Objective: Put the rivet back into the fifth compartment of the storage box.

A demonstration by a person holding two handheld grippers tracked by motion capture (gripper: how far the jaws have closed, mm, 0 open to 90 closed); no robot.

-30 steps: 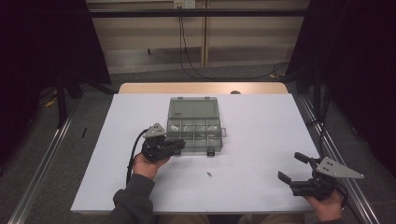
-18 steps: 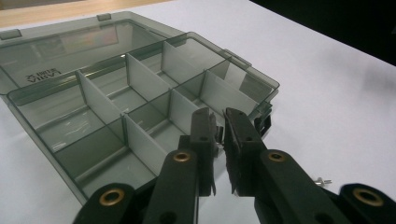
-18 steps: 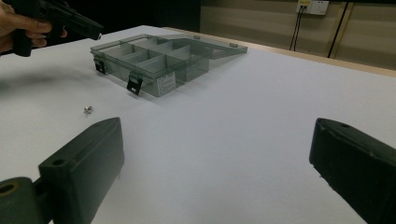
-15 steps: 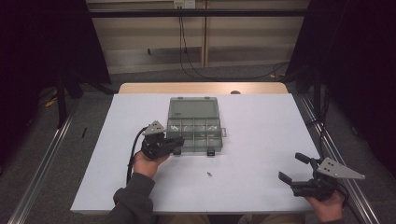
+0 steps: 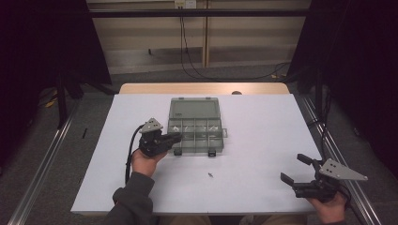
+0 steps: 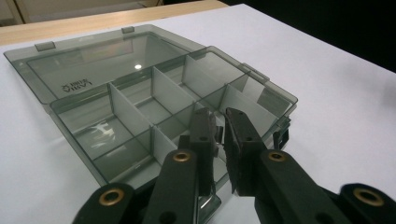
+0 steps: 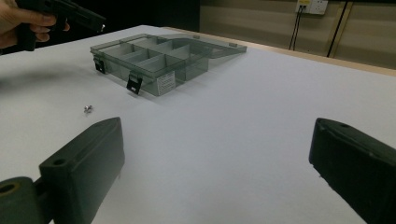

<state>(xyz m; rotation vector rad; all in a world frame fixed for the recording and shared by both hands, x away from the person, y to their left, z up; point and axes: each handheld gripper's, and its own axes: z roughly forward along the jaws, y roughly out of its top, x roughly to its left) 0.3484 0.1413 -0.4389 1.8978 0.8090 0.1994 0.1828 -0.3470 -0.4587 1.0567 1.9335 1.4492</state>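
- A dim room is seen, with dark curtains at both sides and a pale wall behind from which two cables hang; one white table (image 5: 263,140) with a wooden far edge stands in the middle.
- One smoky transparent organiser box (image 5: 195,125) is set near the middle of the table, its lid laid open flat on the far side.
- Eight compartments are counted in the box, in two rows of four; small pale items are glimpsed in the far row from the high view, too small to be told.
- Two black latches (image 7: 134,84) are seen on the box's front wall, and one white label is stuck on a side wall.
- One small metal screw (image 5: 210,175) lies alone on the bare table, well apart from the box on its near side and between the two grippers.
- The left gripper (image 5: 176,137) is held at the box's near left corner; its jaws are drawn almost together, and in the left gripper view a small pale object, too small to be named, is seen pinched between them over the front row of compartments.
- The right gripper (image 5: 294,168) is held low at the near right edge of the table, well apart from the box and the screw; its jaws are spread wide with nothing between them.
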